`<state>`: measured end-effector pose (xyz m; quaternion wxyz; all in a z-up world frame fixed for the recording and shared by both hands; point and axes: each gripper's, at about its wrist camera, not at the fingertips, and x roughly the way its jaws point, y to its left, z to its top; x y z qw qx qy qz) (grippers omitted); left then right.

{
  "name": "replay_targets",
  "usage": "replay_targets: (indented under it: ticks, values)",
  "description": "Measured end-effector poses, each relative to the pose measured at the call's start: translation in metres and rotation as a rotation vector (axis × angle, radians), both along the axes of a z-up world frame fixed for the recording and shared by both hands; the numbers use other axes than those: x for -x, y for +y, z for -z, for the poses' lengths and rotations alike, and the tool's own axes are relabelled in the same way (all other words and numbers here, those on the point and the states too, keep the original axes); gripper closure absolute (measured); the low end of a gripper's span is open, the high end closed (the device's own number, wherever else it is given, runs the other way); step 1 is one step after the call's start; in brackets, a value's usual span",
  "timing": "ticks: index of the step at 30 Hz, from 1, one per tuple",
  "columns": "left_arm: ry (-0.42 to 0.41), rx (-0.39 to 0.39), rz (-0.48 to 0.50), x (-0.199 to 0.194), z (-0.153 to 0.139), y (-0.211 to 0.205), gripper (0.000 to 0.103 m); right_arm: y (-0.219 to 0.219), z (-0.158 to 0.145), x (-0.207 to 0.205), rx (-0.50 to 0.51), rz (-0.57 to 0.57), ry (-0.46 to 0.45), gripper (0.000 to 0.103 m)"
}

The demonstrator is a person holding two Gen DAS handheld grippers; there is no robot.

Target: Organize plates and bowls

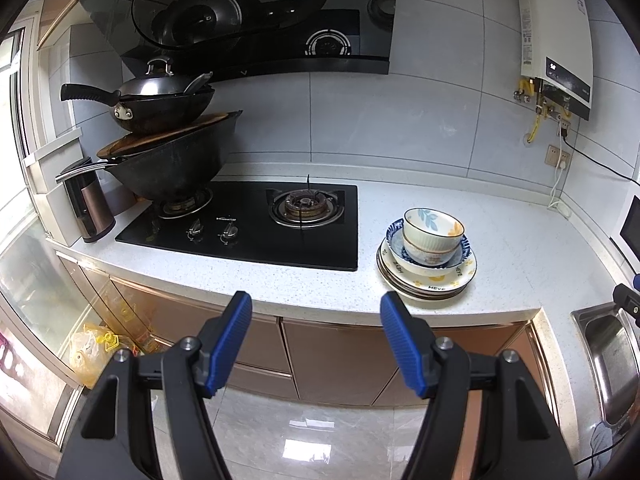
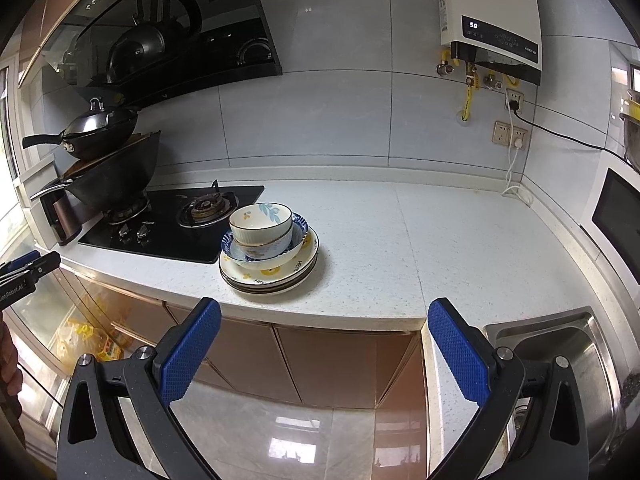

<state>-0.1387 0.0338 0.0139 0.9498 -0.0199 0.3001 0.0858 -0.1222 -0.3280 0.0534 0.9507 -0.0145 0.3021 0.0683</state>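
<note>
One pile of dishes stands on the white counter [image 1: 520, 248] near its front edge. Several cream plates with yellow marks [image 1: 430, 282] lie at the bottom, a blue-rimmed bowl [image 1: 460, 254] sits on them, and a ribbed white bowl with blue leaves [image 1: 432, 230] is on top. The pile also shows in the right wrist view, plates [image 2: 276, 276] below and top bowl [image 2: 260, 222] above. My left gripper [image 1: 316, 304] is open and empty, in front of the counter edge, left of the pile. My right gripper [image 2: 324, 310] is open and empty, in front of the counter edge, right of the pile.
A black gas hob [image 1: 248, 224] lies left of the pile, with stacked woks [image 1: 168, 152] on its left burner. A steel sink [image 2: 560, 360] is set in at the right. A microwave [image 2: 616, 208] stands at the far right. Brown cabinets [image 1: 360, 360] run below.
</note>
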Motion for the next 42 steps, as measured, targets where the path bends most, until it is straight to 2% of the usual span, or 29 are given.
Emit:
replay_targets:
  ticks: [15,27,31,42]
  values:
    - [-0.002,0.013,0.011,-0.0023,-0.0007,0.0017,0.037,0.0041,0.0035,0.0002,0.002,-0.001,0.010,0.001]
    - [-0.098,0.065,0.010,0.0015,-0.0090,0.0043,0.037,0.0039,0.0042,-0.0002,-0.001,0.001,0.012,0.001]
    - [-0.097,0.081,0.020,-0.0007,-0.0081,0.0041,0.037,0.0030,0.0036,-0.0004,-0.003,0.001,0.009,0.001]
    - [-0.071,0.006,-0.010,-0.0080,-0.0058,-0.0044,0.037,0.0009,0.0048,-0.0037,-0.005,-0.002,0.019,0.001]
